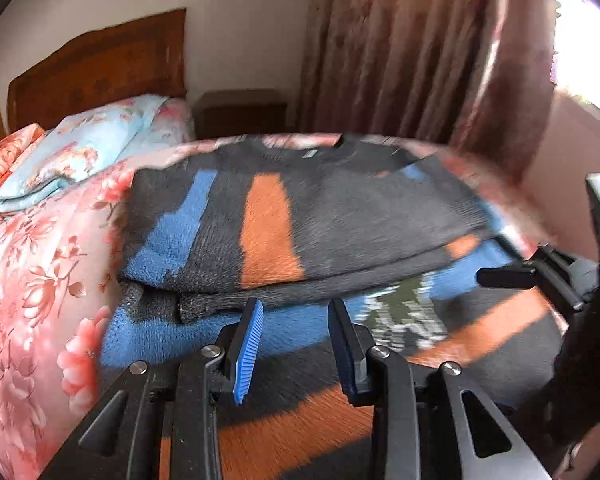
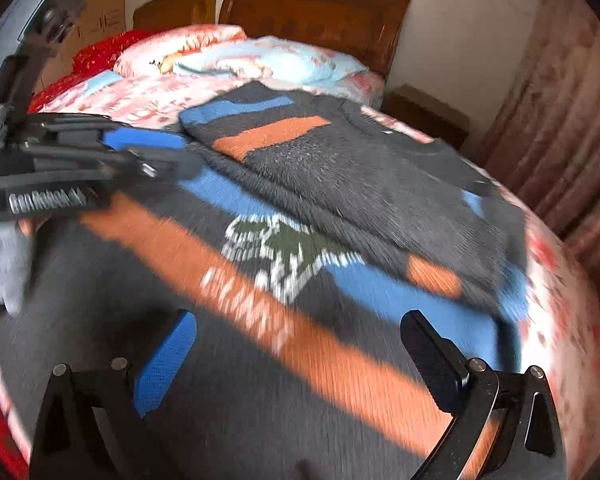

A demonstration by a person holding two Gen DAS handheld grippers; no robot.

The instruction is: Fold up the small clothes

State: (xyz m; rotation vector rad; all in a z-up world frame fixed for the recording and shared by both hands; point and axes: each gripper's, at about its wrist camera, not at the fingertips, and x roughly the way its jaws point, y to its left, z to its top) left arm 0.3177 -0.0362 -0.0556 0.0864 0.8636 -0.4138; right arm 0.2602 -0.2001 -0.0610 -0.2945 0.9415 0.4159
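The left tool (image 1: 294, 308) is seen parted narrowly, gripping nothing, just over the sweater (image 1: 300, 216); the right tool (image 2: 300, 328) is spread wide and empty above it. The sweater is laid on the bed (image 2: 148, 92), sleeves folded inward. Its hem is cut off. A green-white motif (image 2: 284, 248) is shown clearly only by the right view.

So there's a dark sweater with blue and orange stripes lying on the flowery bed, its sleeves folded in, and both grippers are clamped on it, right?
Not quite: neither gripper holds it. The left gripper and the right gripper are both open above the sweater, as each wrist view shows. The rest is right: the sleeves lie folded in, on the flowery bed.
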